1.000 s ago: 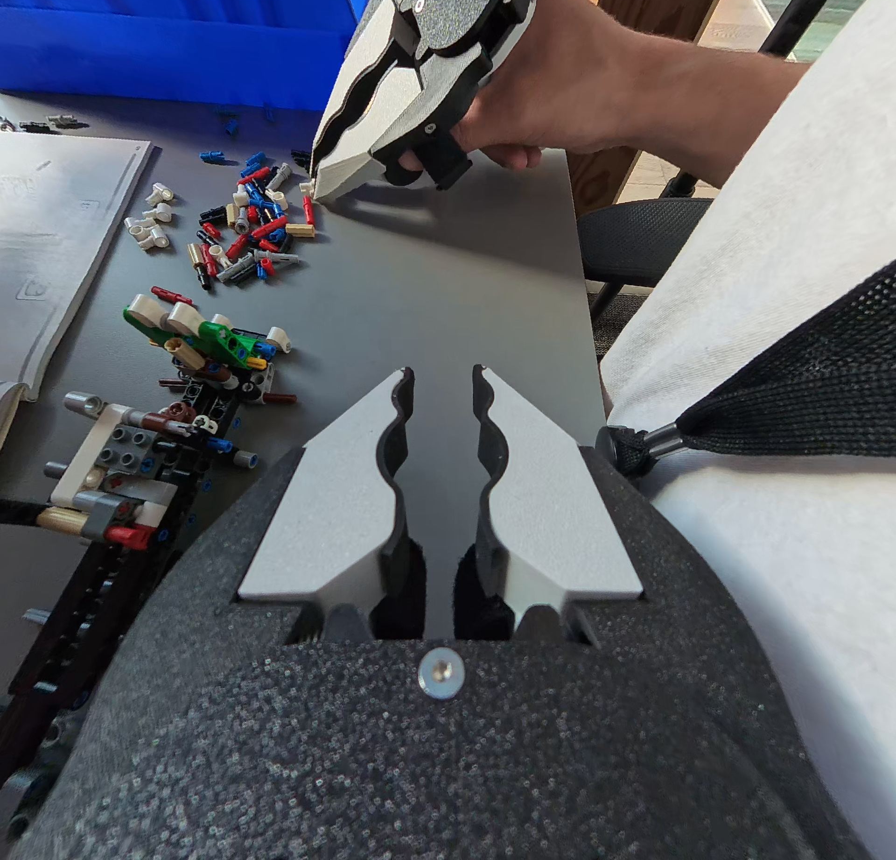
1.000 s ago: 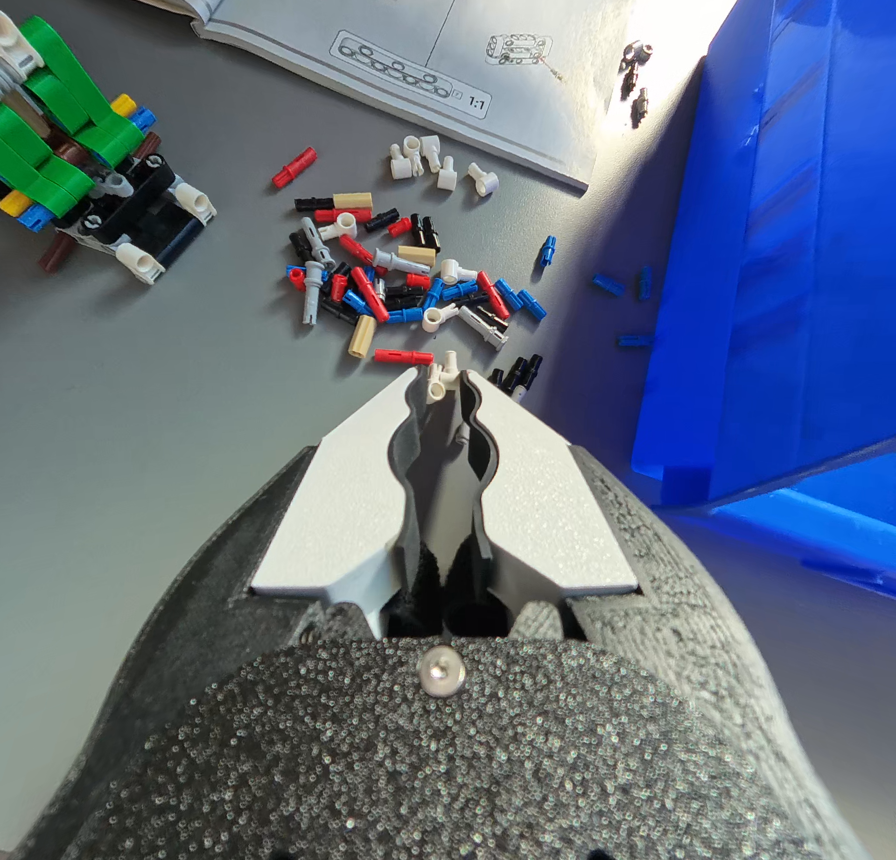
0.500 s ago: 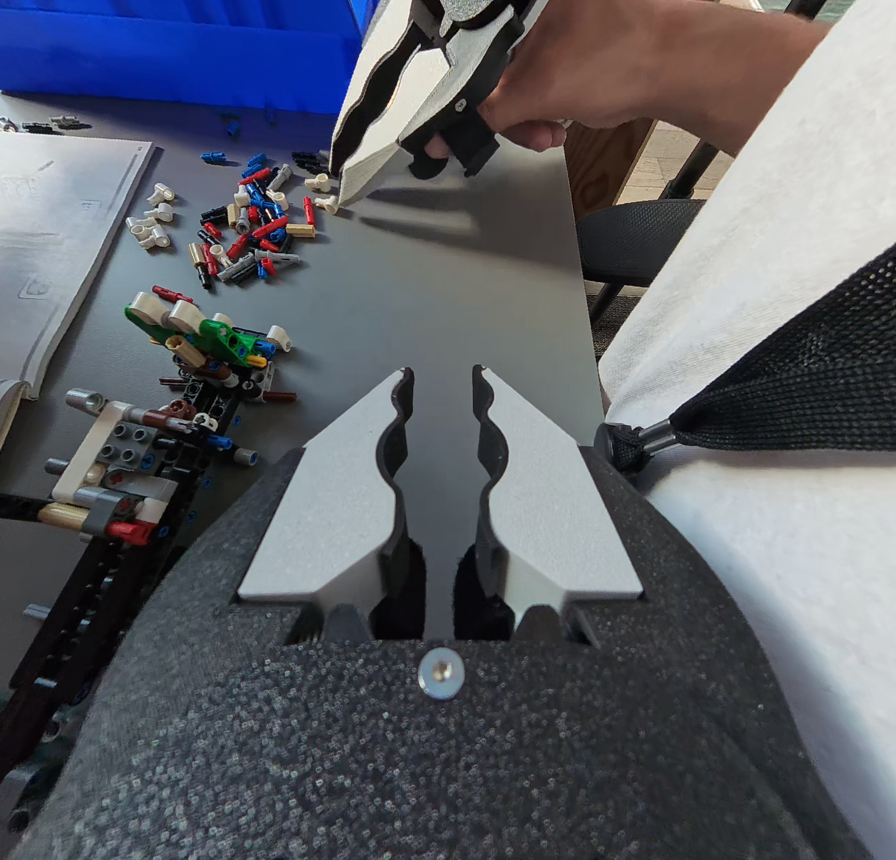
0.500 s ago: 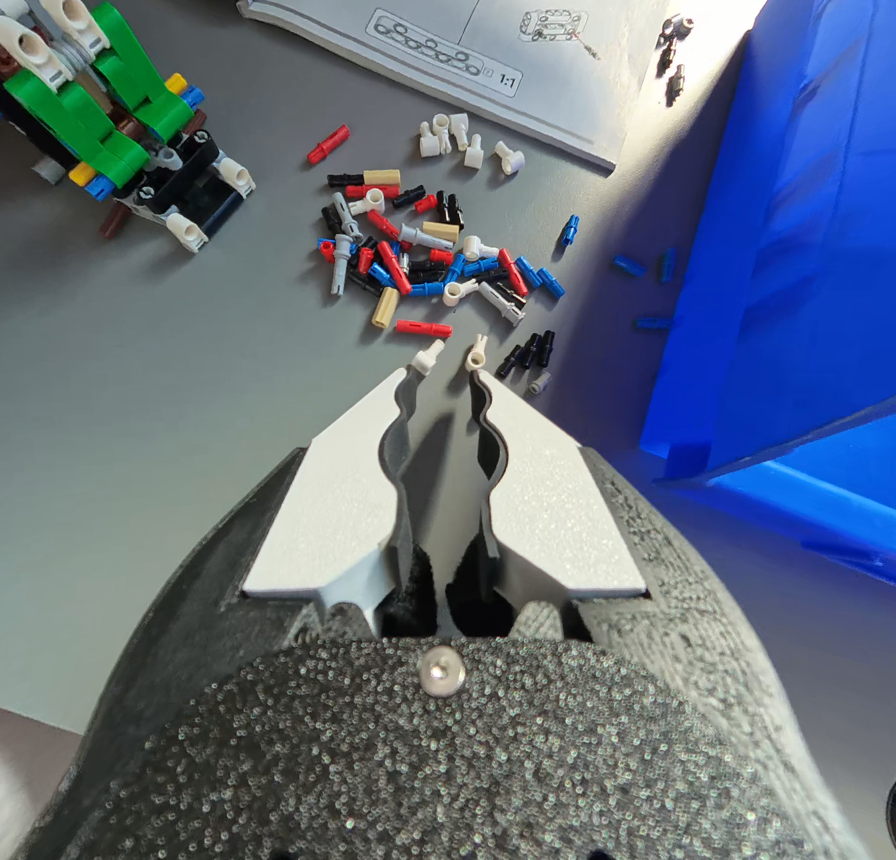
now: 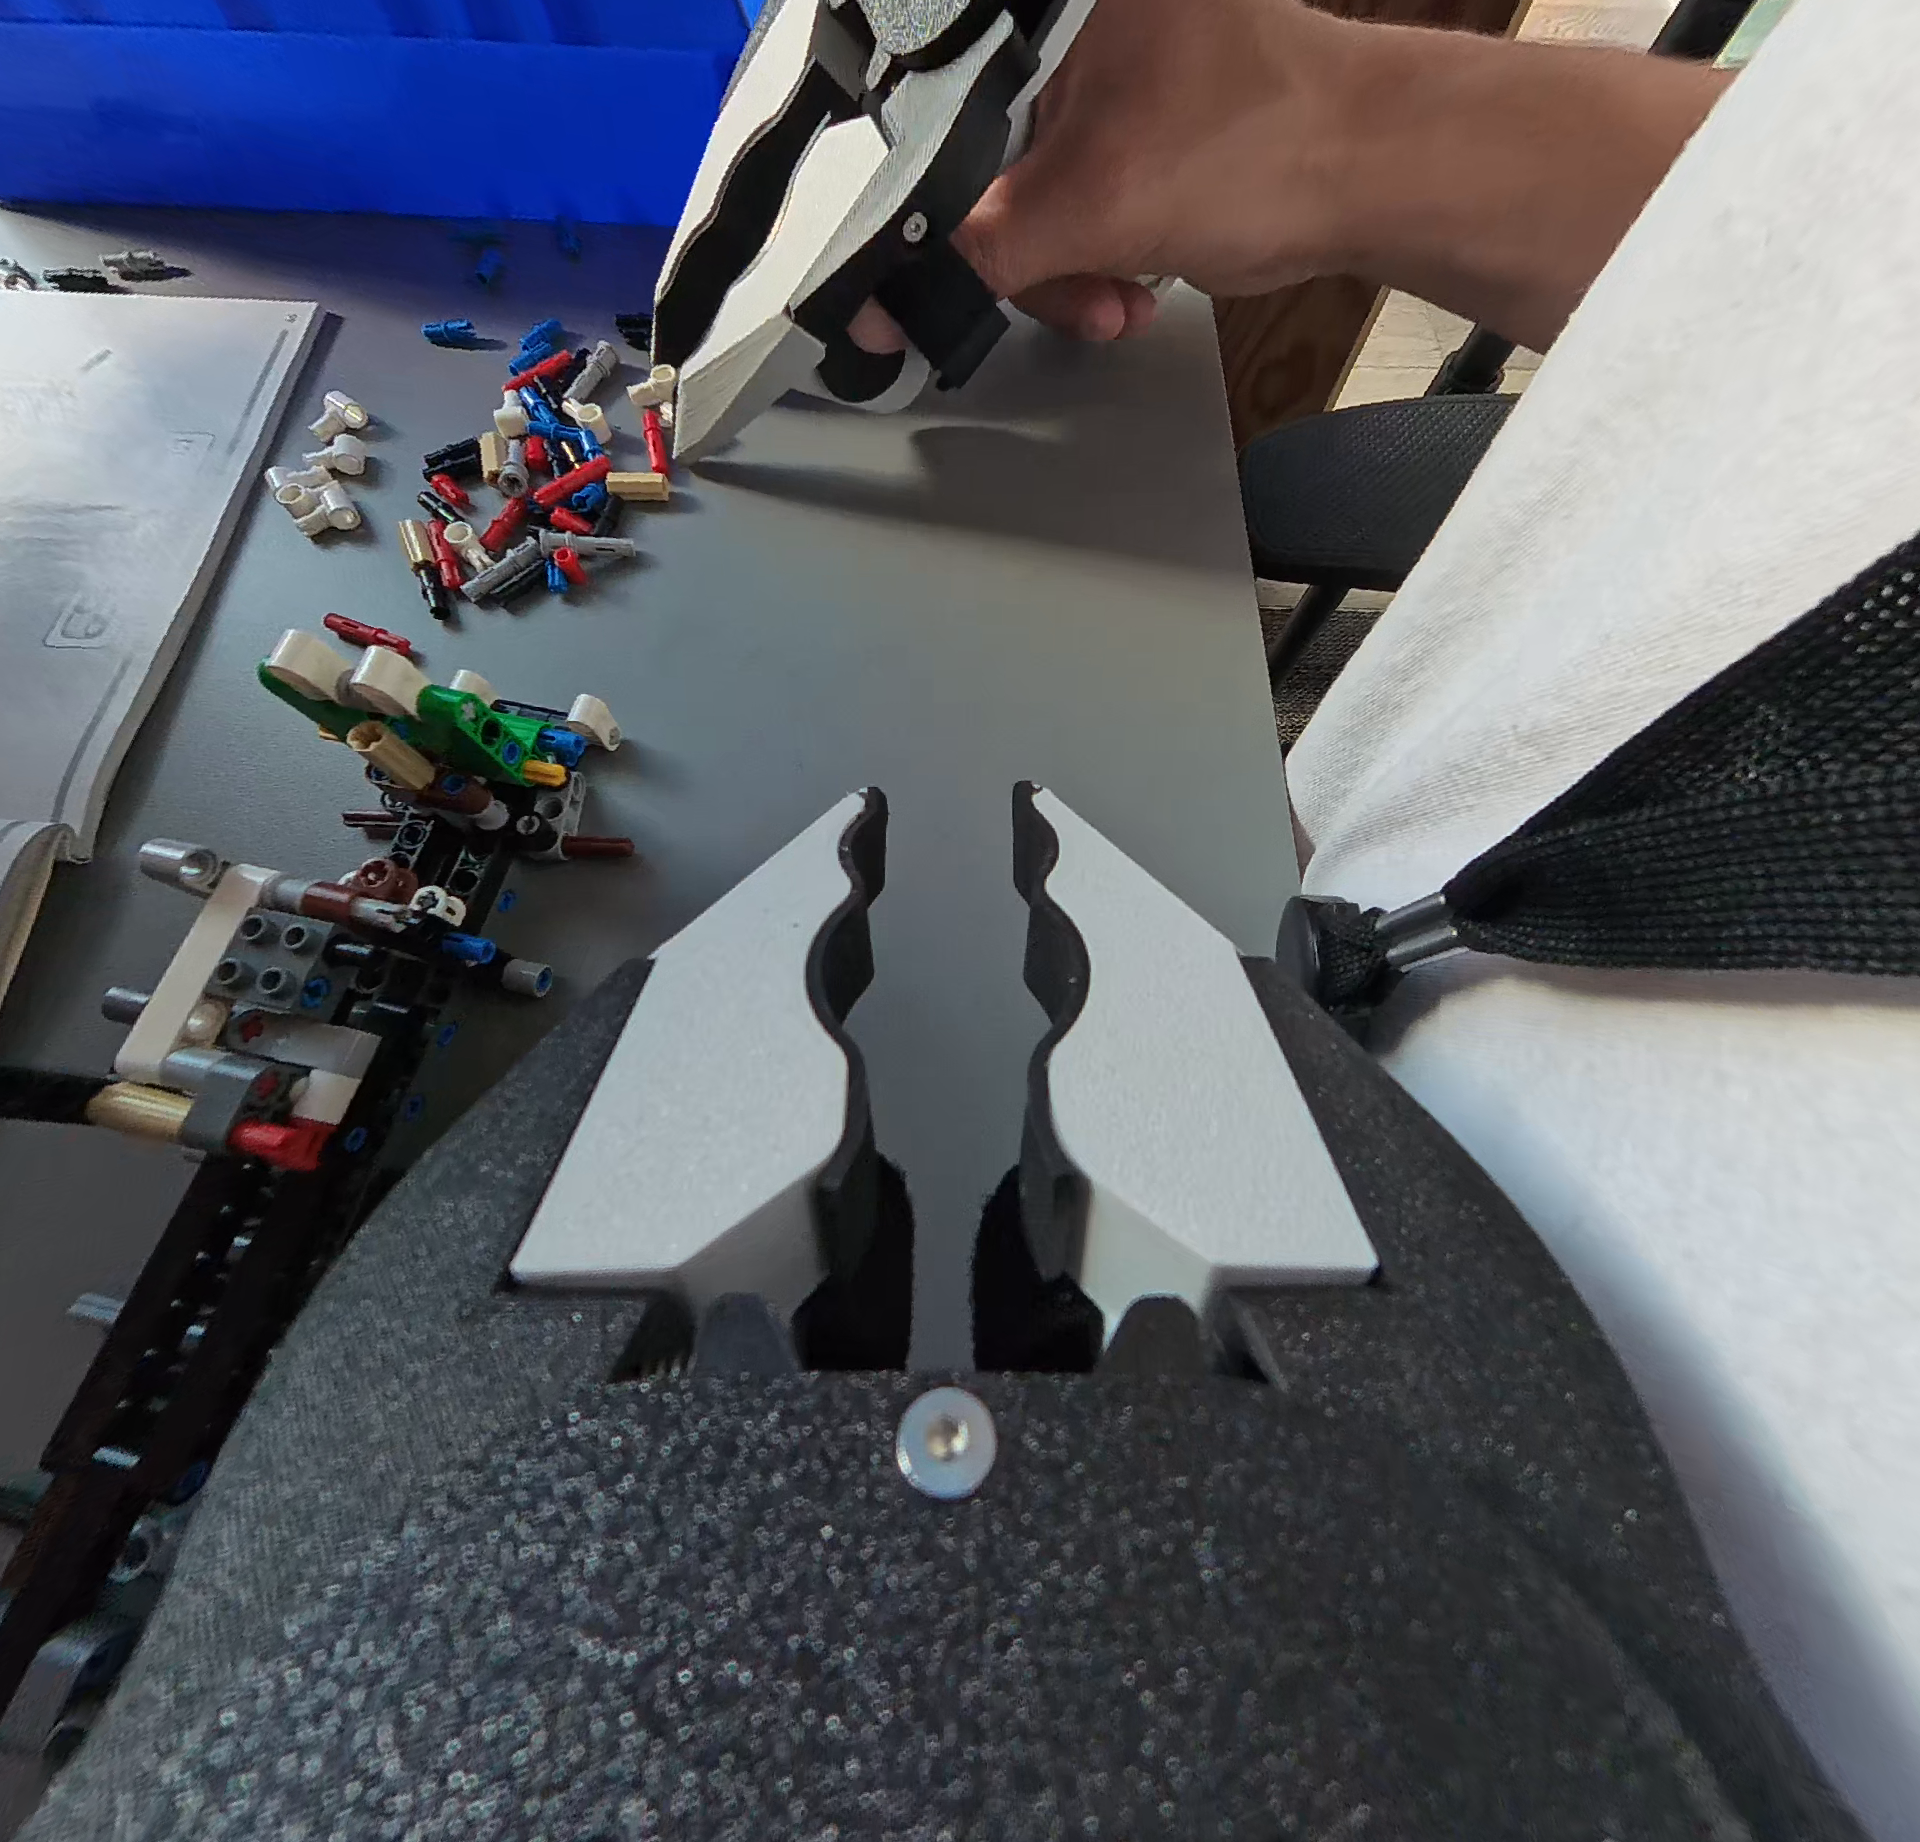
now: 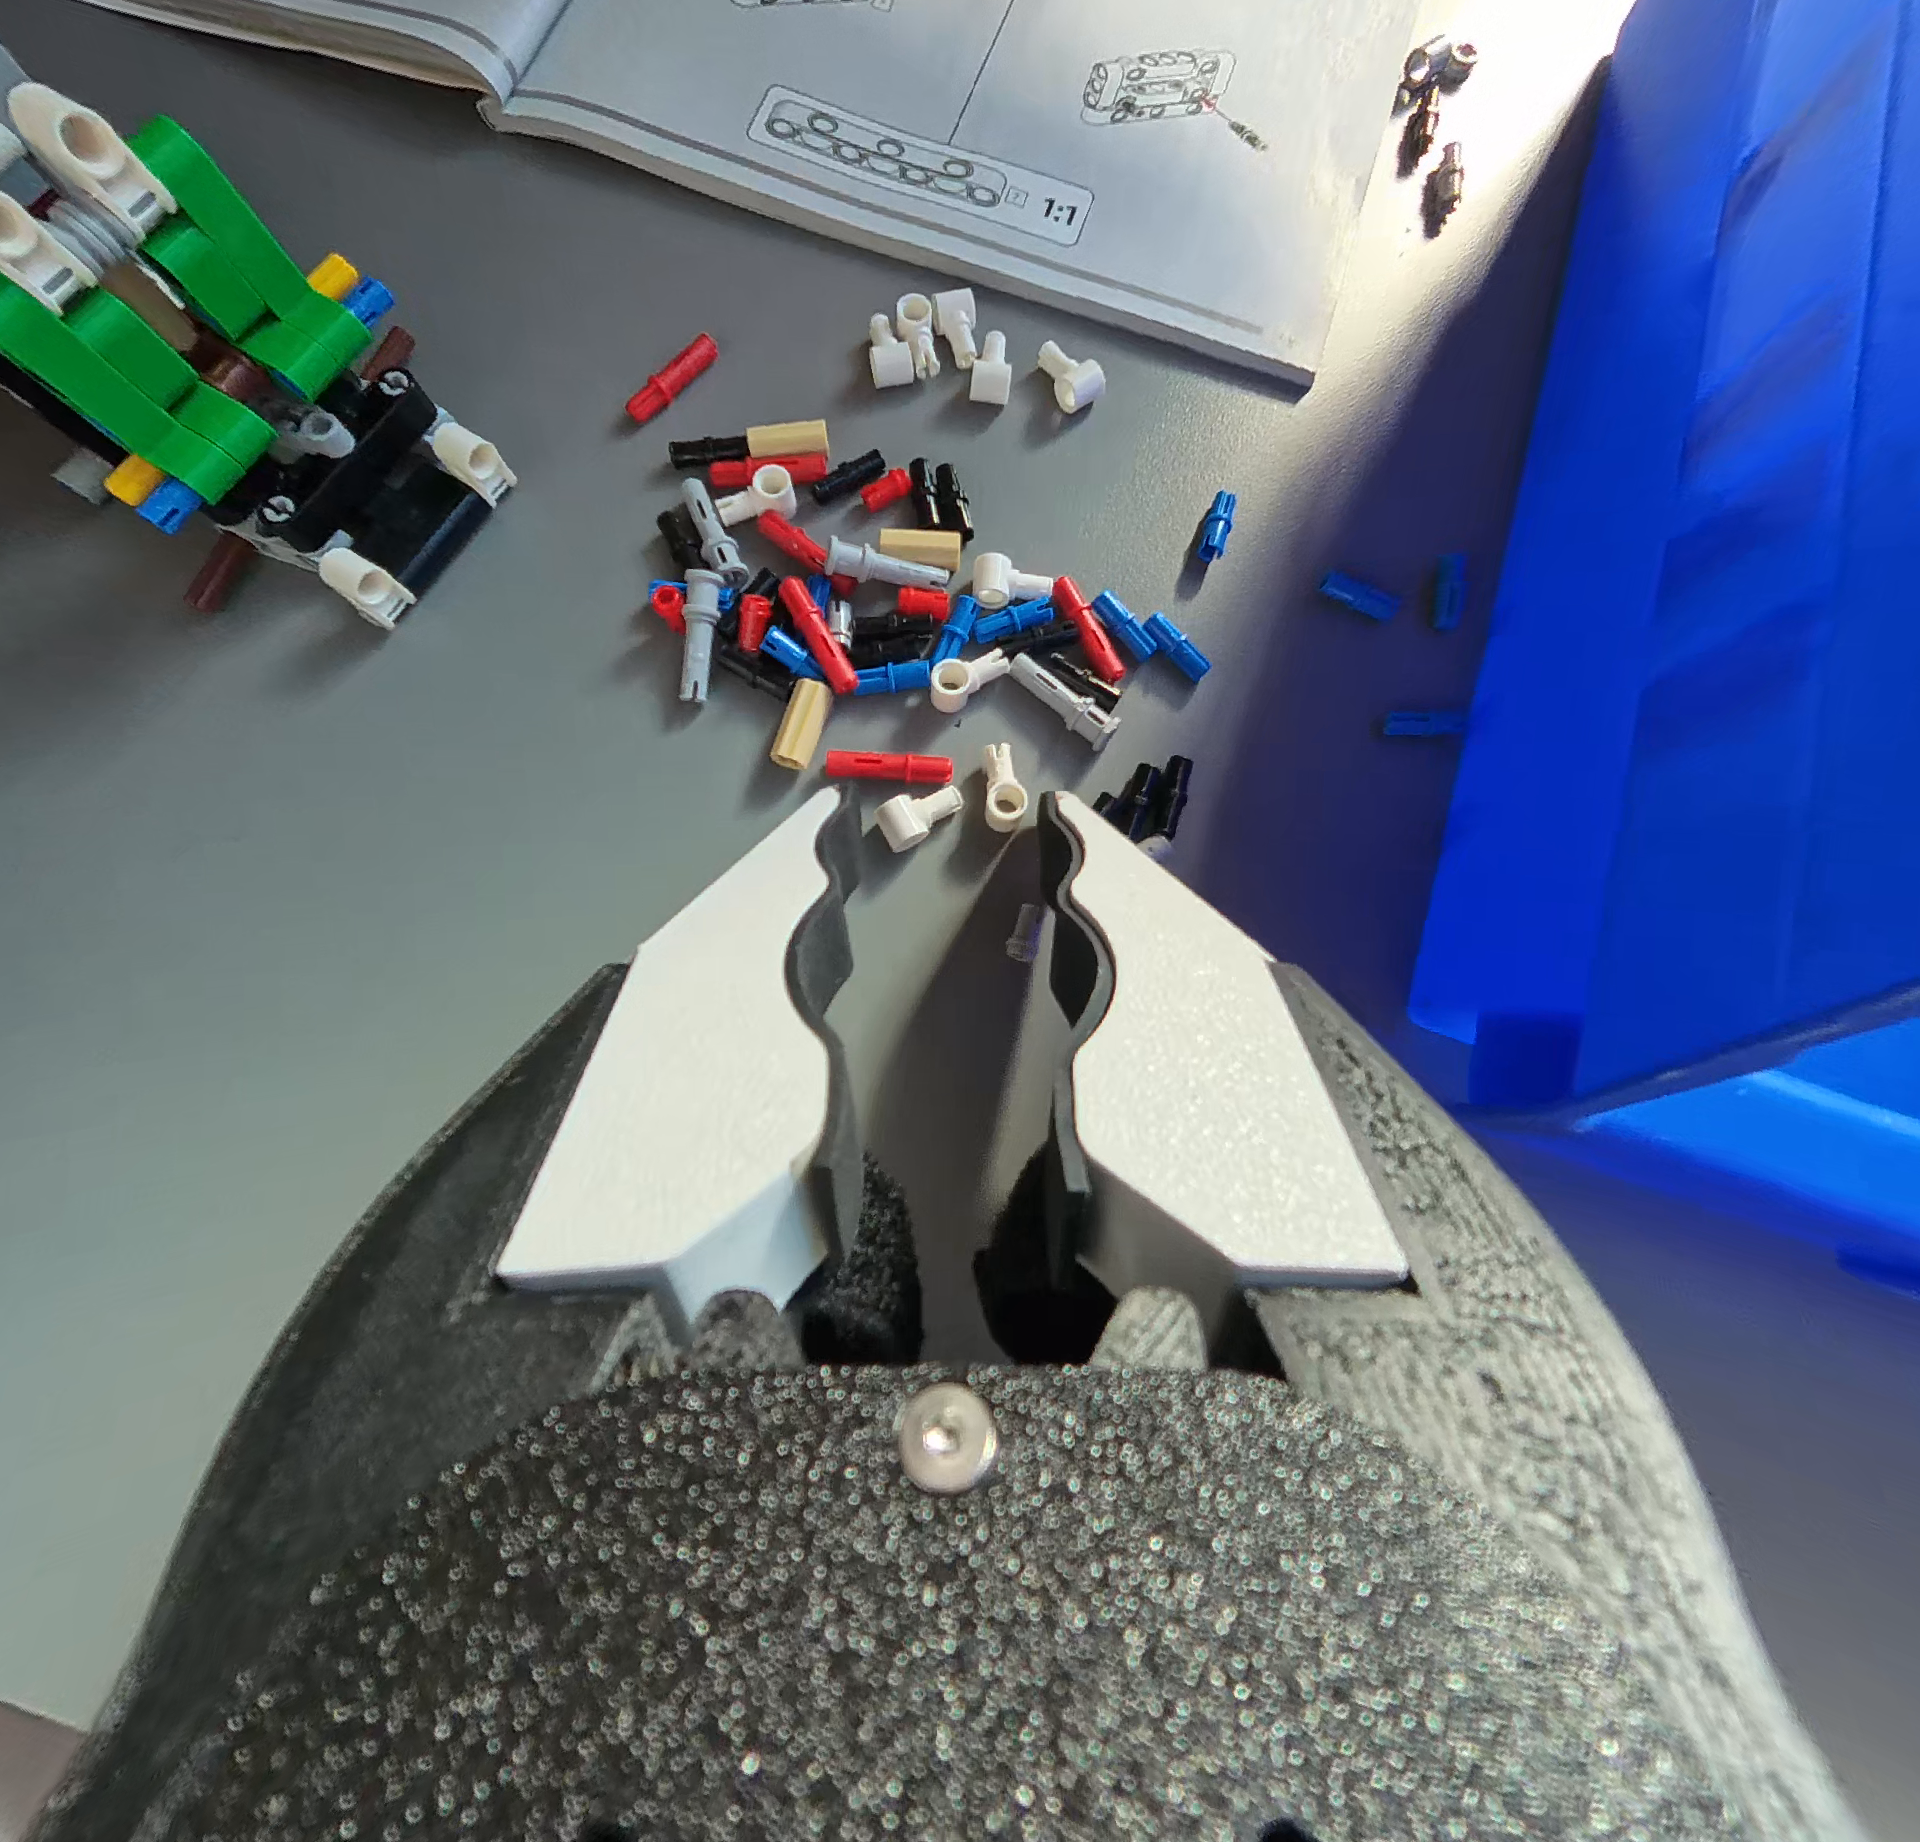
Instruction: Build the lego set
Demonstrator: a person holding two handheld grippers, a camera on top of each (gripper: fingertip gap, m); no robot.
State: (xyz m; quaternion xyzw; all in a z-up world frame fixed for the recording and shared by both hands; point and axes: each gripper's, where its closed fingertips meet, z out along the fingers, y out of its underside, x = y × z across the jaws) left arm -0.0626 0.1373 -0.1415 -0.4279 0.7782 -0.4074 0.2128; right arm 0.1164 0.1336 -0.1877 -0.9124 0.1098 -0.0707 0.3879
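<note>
My right gripper (image 6: 943, 797) is open and low over the grey table (image 6: 312, 857), at the near edge of a pile of small pins and connectors (image 6: 883, 608). Two white connectors, one on the left (image 6: 914, 816) and one on the right (image 6: 1003, 790), lie on the table just ahead of its tips, untouched by the pads. A small grey pin (image 6: 1023, 930) lies on the table between the fingers. The left wrist view also shows this gripper (image 5: 681, 405), held in a hand beside the pile (image 5: 530, 483). My left gripper (image 5: 948, 793) is open and empty over bare table (image 5: 935, 597).
A green, black and white brick build (image 6: 208, 410) stands left of the pile, with a longer black and grey build (image 5: 229, 1003) nearer me. An open instruction booklet (image 6: 935, 78) lies behind. A blue bin (image 6: 1714, 545) stands at the right. A black chair (image 5: 1361, 483) is off the table's edge. There is about 20 centimetres between the tips of the two grippers.
My right jaws have opened wider. The white connectors that sat at their tips a second ago now lie free on the table. The right gripper lifted a little, then came back down. The left gripper has not moved.
</note>
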